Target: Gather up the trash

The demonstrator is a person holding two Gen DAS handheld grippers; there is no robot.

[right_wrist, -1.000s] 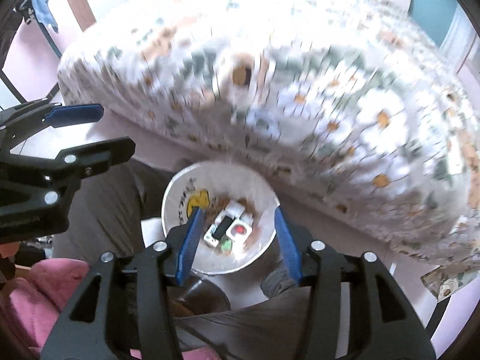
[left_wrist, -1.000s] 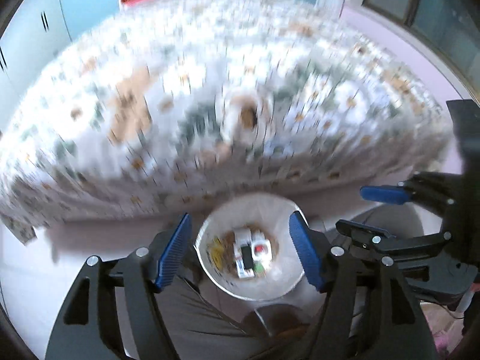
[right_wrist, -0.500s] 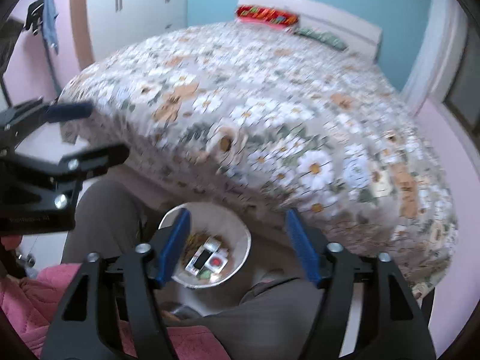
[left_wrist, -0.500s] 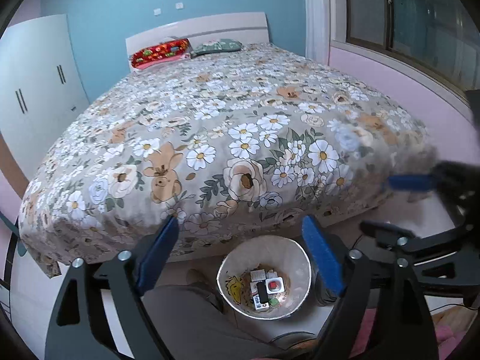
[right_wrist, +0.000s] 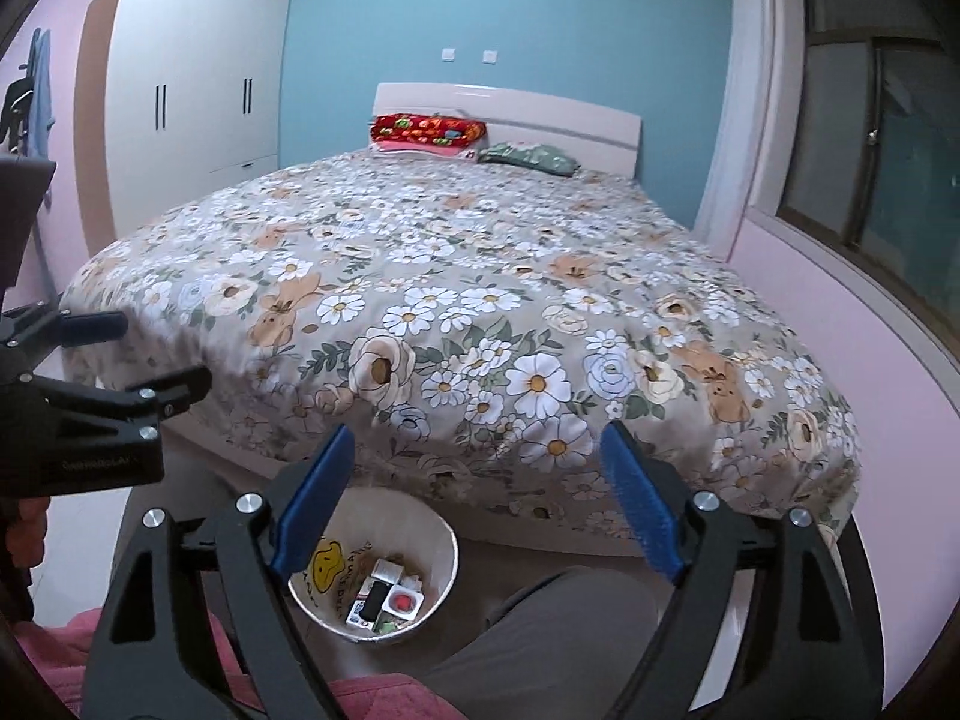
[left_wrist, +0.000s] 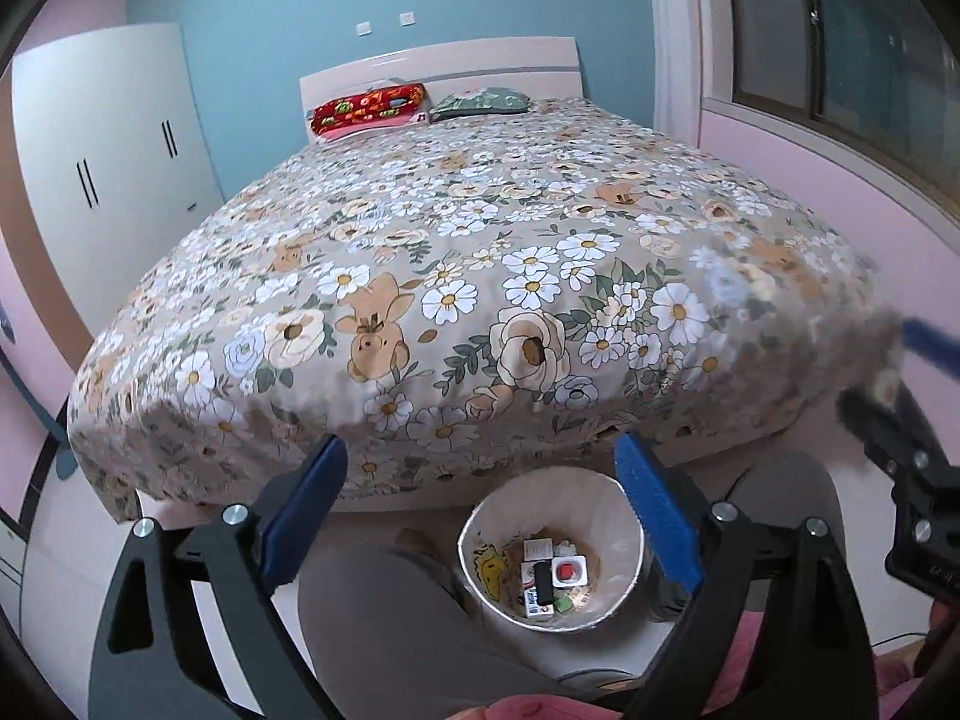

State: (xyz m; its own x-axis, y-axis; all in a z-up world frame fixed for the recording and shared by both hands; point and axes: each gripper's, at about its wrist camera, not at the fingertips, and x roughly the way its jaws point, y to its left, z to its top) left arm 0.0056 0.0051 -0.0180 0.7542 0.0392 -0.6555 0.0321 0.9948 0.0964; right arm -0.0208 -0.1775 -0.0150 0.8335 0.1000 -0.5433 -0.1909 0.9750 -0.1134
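A white trash bin [left_wrist: 624, 546] stands on the floor at the foot of the bed and holds several small boxes and wrappers [left_wrist: 546, 582]. It also shows in the right wrist view [right_wrist: 447, 552] with the trash [right_wrist: 387, 594] inside. My left gripper [left_wrist: 480, 516] is open and empty, held above and in front of the bin. My right gripper [right_wrist: 474, 498] is open and empty, up at the bed's front edge. Each gripper shows at the side of the other view.
A large bed with a flowered cover [left_wrist: 480, 276] fills the middle. Two pillows [left_wrist: 372, 108] lie at the headboard. A white wardrobe [left_wrist: 102, 150] stands left, a window [left_wrist: 840, 42] right. The person's grey-trousered legs [left_wrist: 390, 630] flank the bin.
Both grippers have risen and tilted up from over the bin, and now look across the bed. The bin sits lower and smaller in both views. Both jaws have opened a little wider.
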